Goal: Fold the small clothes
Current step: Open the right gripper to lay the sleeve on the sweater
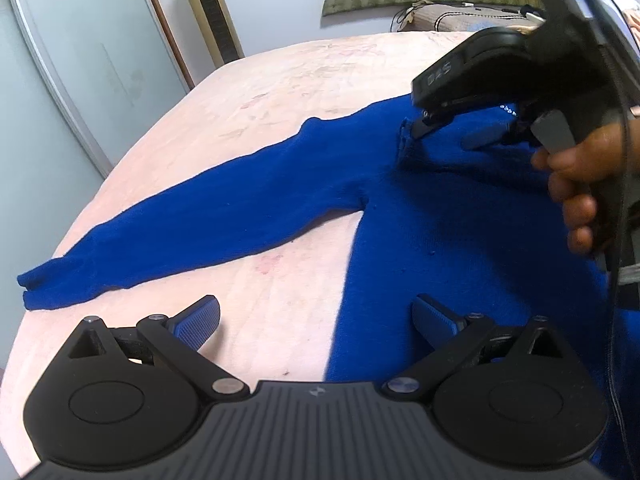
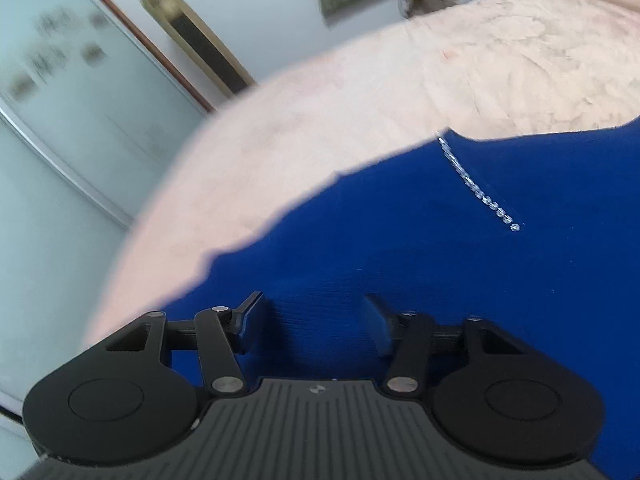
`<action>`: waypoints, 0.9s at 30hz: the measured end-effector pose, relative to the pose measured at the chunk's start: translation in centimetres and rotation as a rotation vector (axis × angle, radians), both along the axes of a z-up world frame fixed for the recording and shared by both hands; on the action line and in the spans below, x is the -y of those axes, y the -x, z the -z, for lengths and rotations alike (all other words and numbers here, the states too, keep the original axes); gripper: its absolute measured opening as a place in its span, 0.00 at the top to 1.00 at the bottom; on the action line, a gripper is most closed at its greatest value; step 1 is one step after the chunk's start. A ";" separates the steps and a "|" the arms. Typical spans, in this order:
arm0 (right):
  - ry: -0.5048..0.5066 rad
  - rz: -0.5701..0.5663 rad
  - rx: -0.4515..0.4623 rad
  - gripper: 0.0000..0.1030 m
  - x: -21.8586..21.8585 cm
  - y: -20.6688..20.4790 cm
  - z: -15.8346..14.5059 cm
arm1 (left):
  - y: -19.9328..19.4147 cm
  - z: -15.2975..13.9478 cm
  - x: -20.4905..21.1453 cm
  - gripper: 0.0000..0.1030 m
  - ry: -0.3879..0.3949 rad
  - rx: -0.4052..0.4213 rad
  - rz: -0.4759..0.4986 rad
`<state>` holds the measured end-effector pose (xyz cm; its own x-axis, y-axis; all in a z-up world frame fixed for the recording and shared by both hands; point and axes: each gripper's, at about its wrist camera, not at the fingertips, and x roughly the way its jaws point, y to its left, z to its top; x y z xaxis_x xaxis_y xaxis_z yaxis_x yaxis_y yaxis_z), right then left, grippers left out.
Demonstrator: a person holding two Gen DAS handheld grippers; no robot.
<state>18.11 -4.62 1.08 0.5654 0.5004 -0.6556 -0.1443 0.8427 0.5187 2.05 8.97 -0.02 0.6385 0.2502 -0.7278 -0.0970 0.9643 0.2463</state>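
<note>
Bed (image 1: 280,80): it is holding everything up, so the jumper is lying flat on it, ready for folding.
Jumper (image 1: 460,220): this blue top is lying spread out in the middle of the bed. It is not looking folded yet.
Sleeve (image 1: 180,232): it is sticking out long from the jumper toward the bed's edge. I think it is waiting to be folded in.
Right claw (image 2: 316,320): it is hanging just over the jumper's top part, near the neck. It is standing half open and holding nothing; blue cloth is only showing under it.
Left claw (image 1: 316,322): it is waiting over the jumper's side edge, opened wide and holding nothing.
Hand (image 1: 576,192): it is gripping the right claw's handle above the jumper.
Beads (image 2: 476,184): a shiny row is running down the jumper's front.
</note>
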 end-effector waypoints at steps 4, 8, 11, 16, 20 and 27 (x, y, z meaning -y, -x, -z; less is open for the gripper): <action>0.119 -0.030 0.099 0.45 -1.8 1.3 -1.8 | -0.1 0.2 -0.7 0.00 -0.006 -0.003 -0.024; 0.031 -0.060 0.146 0.44 -0.2 3.1 -3.4 | -0.5 0.3 -1.3 0.00 0.024 -0.019 -0.039; 0.062 -0.037 0.070 0.43 0.7 2.6 -2.2 | -0.5 0.3 -1.4 0.00 0.030 -0.024 -0.043; 0.121 -0.037 0.064 0.44 1.2 3.5 -1.3 | -0.8 0.4 -1.5 0.00 0.021 -0.027 -0.057; 0.217 -0.048 0.184 0.30 2.2 7.0 -3.3 | -1.0 0.3 -1.8 0.00 0.018 -0.025 -0.075; 0.447 -0.015 0.311 0.20 5.4 13.7 -4.2 | -1.2 0.3 -2.5 0.00 0.017 -0.029 -0.109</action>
